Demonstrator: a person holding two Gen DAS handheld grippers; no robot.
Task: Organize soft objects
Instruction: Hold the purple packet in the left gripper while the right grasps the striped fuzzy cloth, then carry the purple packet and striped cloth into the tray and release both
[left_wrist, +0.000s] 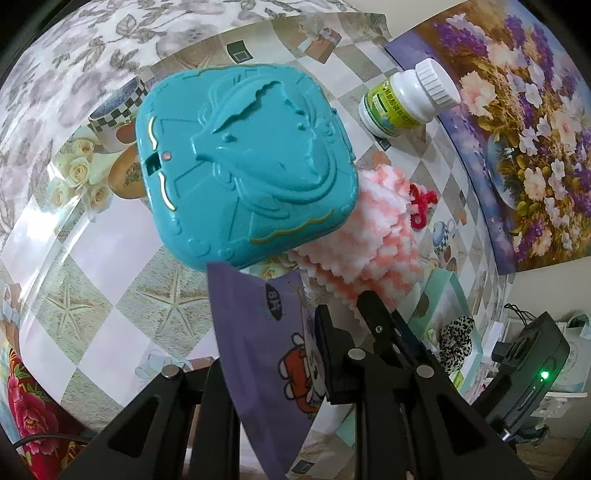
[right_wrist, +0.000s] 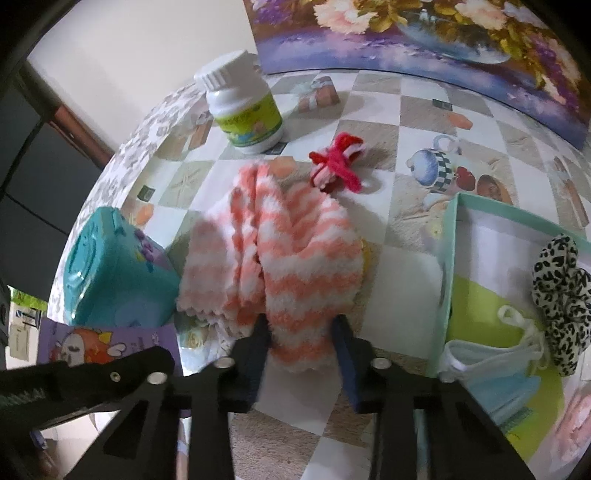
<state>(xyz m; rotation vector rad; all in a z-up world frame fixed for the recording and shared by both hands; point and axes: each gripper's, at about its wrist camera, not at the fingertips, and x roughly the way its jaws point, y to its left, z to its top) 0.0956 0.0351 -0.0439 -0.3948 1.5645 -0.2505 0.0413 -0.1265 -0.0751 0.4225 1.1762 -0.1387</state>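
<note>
1. Striped fleece cloth (right_wrist: 280, 254), coral and white, lay crumpled on the checked tablecloth (right_wrist: 402, 96), between a teal plastic case (right_wrist: 114, 273) and a mint-edged box (right_wrist: 452, 236).
2. Right gripper (right_wrist: 301, 343): jaws drawn in on the cloth's near end, pads pressing the pile.
3. Left gripper (left_wrist: 317, 328): clamped on a purple cartoon packet (left_wrist: 258, 354), held above the table.
4. Box contents: leopard-print scrunchie (right_wrist: 561, 295), pale blue face mask (right_wrist: 491, 362).
5. Behind the cloth: red-and-pink yarn tie (right_wrist: 336, 162), white pill bottle (right_wrist: 242, 103), flower painting (right_wrist: 424, 33).
</note>
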